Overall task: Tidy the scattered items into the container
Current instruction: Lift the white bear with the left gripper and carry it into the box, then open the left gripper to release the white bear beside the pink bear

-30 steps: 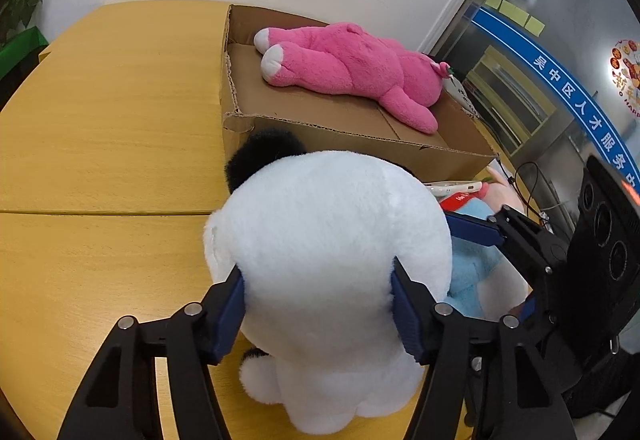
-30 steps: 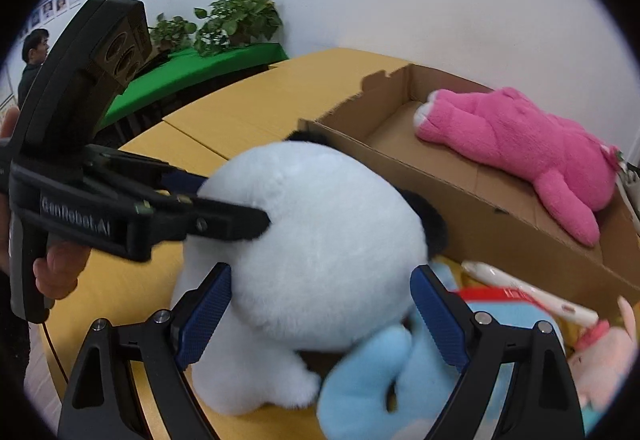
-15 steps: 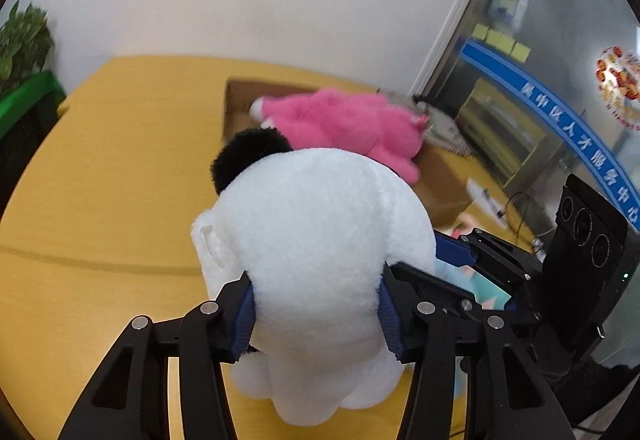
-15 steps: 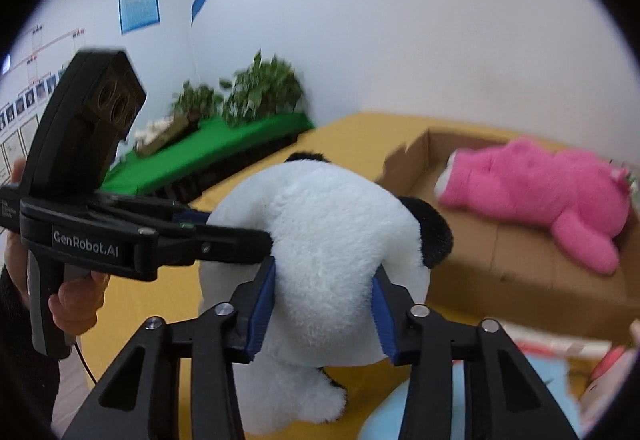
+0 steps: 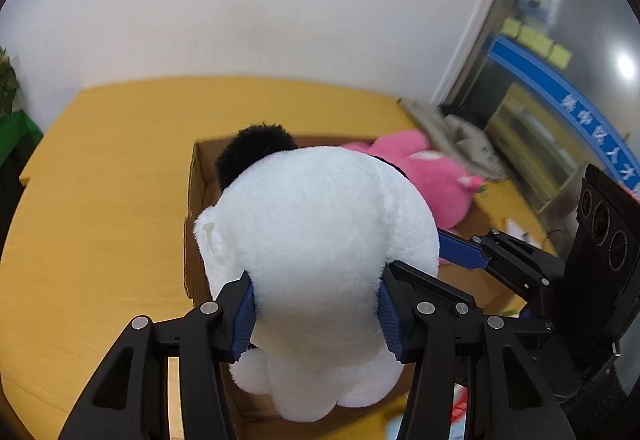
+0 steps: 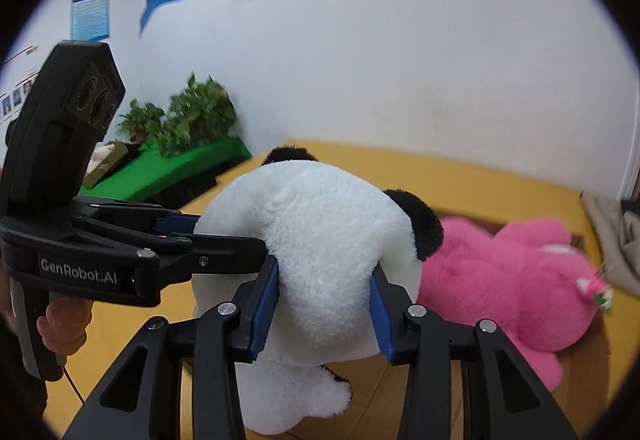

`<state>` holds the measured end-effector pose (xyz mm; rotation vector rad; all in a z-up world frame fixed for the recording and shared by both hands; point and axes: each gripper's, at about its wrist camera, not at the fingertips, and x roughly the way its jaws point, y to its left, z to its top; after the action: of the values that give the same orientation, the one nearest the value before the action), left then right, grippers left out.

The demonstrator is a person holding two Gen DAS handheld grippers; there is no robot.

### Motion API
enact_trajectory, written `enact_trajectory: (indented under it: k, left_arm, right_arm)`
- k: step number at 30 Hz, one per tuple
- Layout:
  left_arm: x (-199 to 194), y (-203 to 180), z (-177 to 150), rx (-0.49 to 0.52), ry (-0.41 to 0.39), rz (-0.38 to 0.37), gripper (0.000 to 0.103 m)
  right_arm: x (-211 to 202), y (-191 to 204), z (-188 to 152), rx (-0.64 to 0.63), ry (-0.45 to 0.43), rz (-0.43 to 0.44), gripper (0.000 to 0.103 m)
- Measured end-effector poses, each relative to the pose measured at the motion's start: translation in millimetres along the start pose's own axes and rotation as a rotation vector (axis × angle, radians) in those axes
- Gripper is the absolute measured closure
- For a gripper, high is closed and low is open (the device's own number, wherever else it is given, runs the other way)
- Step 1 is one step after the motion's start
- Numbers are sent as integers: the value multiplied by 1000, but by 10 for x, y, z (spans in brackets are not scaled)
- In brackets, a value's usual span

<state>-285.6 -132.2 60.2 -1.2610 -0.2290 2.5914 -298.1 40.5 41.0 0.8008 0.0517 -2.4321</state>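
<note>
A white plush panda with black ears hangs in the air, gripped from two sides. My left gripper is shut on its body, and my right gripper is shut on it too. The panda hangs over the near end of an open cardboard box. A pink plush bear lies inside the box; it also shows in the left wrist view. The right gripper's fingers show beside the panda in the left wrist view.
The box stands on a yellow wooden table. Grey cloth lies beyond the box at the table's far right. Potted plants on a green stand sit to the left. Small coloured items lie below at the right.
Both grippers have lifted the panda off the table and carried it forward over the box. The right gripper closed on it during the lift.
</note>
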Motion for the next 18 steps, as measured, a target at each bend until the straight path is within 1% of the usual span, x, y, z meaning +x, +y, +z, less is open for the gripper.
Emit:
enact_trajectory:
  k: [2,3,4,6,7,8,9,10,11,12,13,15,17,18]
  left_arm:
    - [334,172,-70,-34,68,25,47]
    - [440,238,-121,-42,83,33,46]
    - [489,299,-162,-43,74,36,44]
    - [475,402,-184,-67,52,14,41]
    - [447,457,-201,-81,49,2,37]
    - [426,473,-223,-87,50,-5,33]
    - [400,459,-242,-84,50,-8,30]
    - [343,440,-270,-76,44,-6,26]
    - [264,414,-293,-65,29,0,24]
    - [176,387,-308,-56,10,12,24]
    - [78,340,-325,-49,-12,31,25]
    - [-177,183,-409,-44,-76,101,24]
    - [-494,21,-562,-42,-145,153,17]
    - [-625,-59,-640,-41,-172,171,17]
  right_arm:
    - [343,-97,-132,42,98,16,62]
    - [525,-123,-197,56,152,21,62]
    - [653,-120,-253,58,189,20,62]
    - [789,-48,-296,31,212,-8,62]
    - [791,-14,-269,24,214,-16,61]
    - [783,22,-247,20,218,-22,58]
    - [768,49,-240,15,221,-32,53]
    - [734,66,-244,7,222,-52,49]
    - [670,73,-258,2,219,-77,39]
    - [594,70,-278,3,213,-99,24]
    - [508,54,-301,9,203,-122,20]
    - [240,-8,-373,31,167,-176,20]
    - [-124,-120,-442,70,112,-218,20]
    - [-322,-165,-491,96,84,-242,20]
